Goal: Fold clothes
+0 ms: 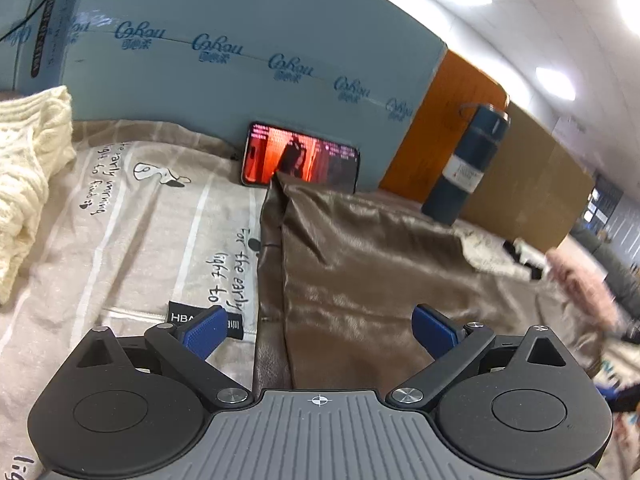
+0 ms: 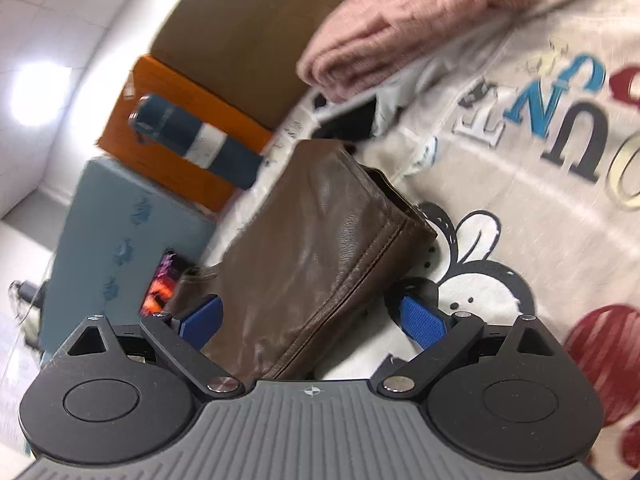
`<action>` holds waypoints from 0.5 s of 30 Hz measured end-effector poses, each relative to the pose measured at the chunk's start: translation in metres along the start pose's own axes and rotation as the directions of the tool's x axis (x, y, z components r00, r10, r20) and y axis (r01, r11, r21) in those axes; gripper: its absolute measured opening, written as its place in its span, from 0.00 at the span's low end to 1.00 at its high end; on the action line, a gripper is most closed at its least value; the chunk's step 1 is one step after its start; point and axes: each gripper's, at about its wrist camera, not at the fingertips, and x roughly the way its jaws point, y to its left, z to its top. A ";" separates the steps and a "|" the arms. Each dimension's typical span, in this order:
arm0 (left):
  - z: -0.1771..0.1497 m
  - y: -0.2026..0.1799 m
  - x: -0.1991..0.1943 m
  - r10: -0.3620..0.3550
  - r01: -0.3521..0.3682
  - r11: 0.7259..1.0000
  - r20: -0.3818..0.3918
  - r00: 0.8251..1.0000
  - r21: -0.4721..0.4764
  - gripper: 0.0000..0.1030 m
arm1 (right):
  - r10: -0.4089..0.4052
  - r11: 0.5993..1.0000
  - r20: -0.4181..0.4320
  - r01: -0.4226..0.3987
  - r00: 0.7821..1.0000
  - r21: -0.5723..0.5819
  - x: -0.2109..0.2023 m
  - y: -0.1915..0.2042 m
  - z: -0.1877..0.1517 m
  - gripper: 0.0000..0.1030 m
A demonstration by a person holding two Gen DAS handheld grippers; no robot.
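Note:
A folded brown leather garment (image 1: 360, 264) lies on the printed bedsheet (image 1: 132, 220), its shiny lining side up in the left wrist view. My left gripper (image 1: 320, 332) hovers over its near edge, jaws spread wide, and neither blue pad (image 1: 204, 334) presses on the fabric. In the right wrist view the same garment (image 2: 312, 240) shows its leather side and stitched hem. My right gripper (image 2: 316, 316) is rolled to one side and stands open, with the garment's near corner between the fingers but not pinched.
A cream knit sweater (image 1: 28, 168) lies at the left. A lit phone (image 1: 300, 158) leans on a blue board behind the garment. A dark blue bottle (image 1: 468, 164) stands by an orange box (image 1: 436, 128). A folded pink sweater (image 2: 408, 28) rests further along the sheet.

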 end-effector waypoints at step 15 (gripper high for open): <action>-0.009 -0.016 0.012 -0.026 0.032 0.990 -0.047 0.999 0.134 1.00 | 0.081 0.993 0.233 -0.098 0.969 0.059 0.018 -0.001 -0.008 0.07</action>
